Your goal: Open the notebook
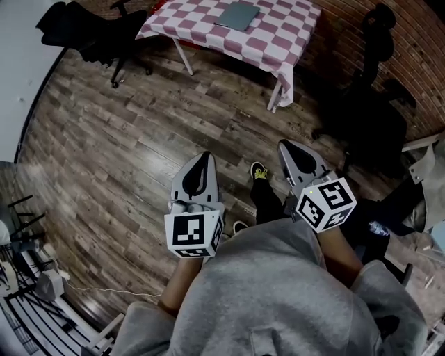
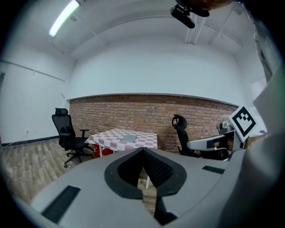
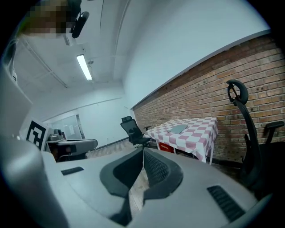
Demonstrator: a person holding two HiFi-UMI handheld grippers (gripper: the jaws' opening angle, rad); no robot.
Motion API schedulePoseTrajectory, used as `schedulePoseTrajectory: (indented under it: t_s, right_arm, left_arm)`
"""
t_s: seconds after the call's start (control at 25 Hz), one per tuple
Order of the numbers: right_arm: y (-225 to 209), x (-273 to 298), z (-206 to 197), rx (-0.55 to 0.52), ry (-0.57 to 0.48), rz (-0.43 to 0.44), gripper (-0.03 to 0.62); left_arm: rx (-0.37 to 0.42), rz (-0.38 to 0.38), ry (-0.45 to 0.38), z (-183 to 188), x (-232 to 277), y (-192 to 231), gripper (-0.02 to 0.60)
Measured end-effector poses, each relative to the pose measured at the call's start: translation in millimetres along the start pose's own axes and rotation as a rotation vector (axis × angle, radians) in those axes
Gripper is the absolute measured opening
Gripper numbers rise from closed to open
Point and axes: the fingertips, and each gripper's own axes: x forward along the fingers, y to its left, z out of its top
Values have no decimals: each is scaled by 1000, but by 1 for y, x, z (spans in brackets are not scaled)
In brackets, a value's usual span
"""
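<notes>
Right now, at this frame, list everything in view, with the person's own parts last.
notebook: one, grey-green, closed, lying on the table
table: one, pink-and-white checked cloth, by the brick wall
office chairs: two, black, one on either side of the table
red box: one, under the table
floor: dark wood planks
left gripper: grey, fingers shut, empty
right gripper: grey, fingers shut, empty

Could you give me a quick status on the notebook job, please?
Left gripper and right gripper both shut, empty. Notebook closed, flat on checkered table across the room. Office chairs flank the table; wood floor between bare.
</notes>
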Motion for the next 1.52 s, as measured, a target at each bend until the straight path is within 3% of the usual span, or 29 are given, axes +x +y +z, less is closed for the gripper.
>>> schedulePoseTrajectory:
  t_s: [1.0, 1.52]
  right_arm:
    - [-139, 106, 69, 49, 9, 3, 27]
    - [-182, 149, 98, 69, -7, 50, 26]
  left_arm:
    - [25, 9, 68, 59, 178, 9, 11]
    - [44, 29, 80, 79, 240, 5, 11]
